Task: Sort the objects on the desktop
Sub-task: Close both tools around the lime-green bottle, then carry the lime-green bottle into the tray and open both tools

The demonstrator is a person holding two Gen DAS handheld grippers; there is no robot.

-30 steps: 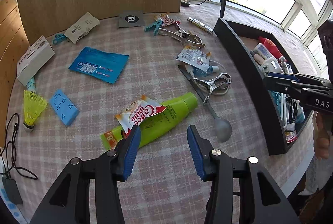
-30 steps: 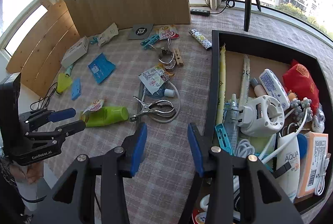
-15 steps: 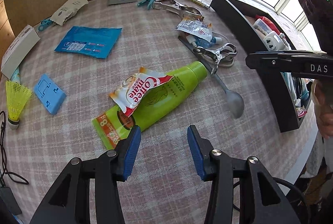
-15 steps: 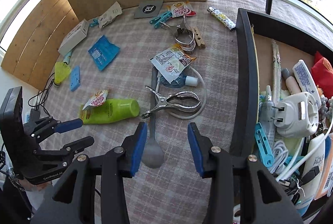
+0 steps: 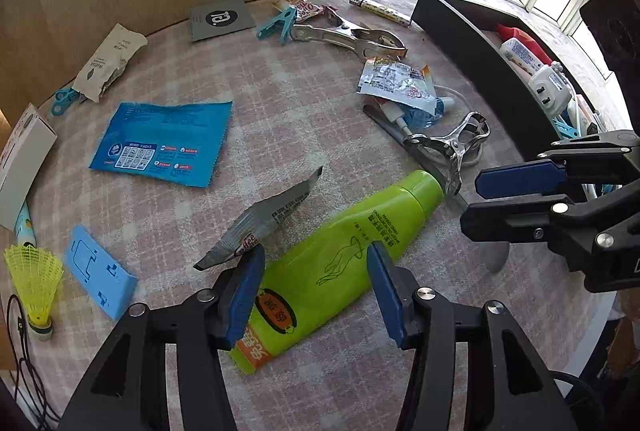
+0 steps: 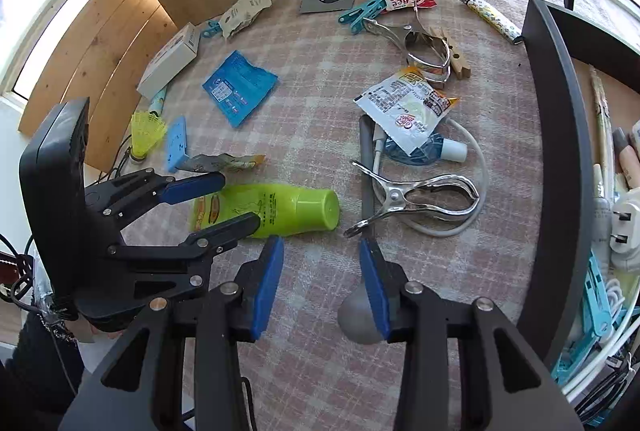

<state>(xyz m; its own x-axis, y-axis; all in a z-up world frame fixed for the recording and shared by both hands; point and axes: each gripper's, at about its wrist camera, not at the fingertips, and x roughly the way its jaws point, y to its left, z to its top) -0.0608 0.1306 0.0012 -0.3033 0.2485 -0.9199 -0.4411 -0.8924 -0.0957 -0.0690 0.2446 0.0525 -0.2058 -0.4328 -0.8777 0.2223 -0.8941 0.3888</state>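
Observation:
A lime green bottle (image 5: 348, 243) lies on its side on the checked tablecloth. My left gripper (image 5: 316, 291) hangs low over the bottle's lower half with a finger on either side, and its jaws are opening. The pads do not press on the bottle. A Coffee-mate sachet (image 5: 260, 223) stands tipped up against the left finger. In the right wrist view the left gripper (image 6: 232, 202) straddles the bottle (image 6: 292, 207). My right gripper (image 6: 320, 283) is open just above the cloth. The bowl of a grey spoon (image 6: 356, 319) sits under its right finger, not gripped.
A black tray (image 6: 560, 151) full of items lines the right side. A metal clip (image 6: 416, 195), a white cable, sachets, a blue packet (image 5: 160, 143), a blue plastic piece (image 5: 100, 279), a shuttlecock (image 5: 34, 279) and a white box (image 6: 168, 61) lie scattered about. A wooden board stands behind.
Both grippers came down closer to the table. The left jaws widened around the green bottle, and the sachet on it got tipped up. The right gripper shifted from the tray edge to the spoon.

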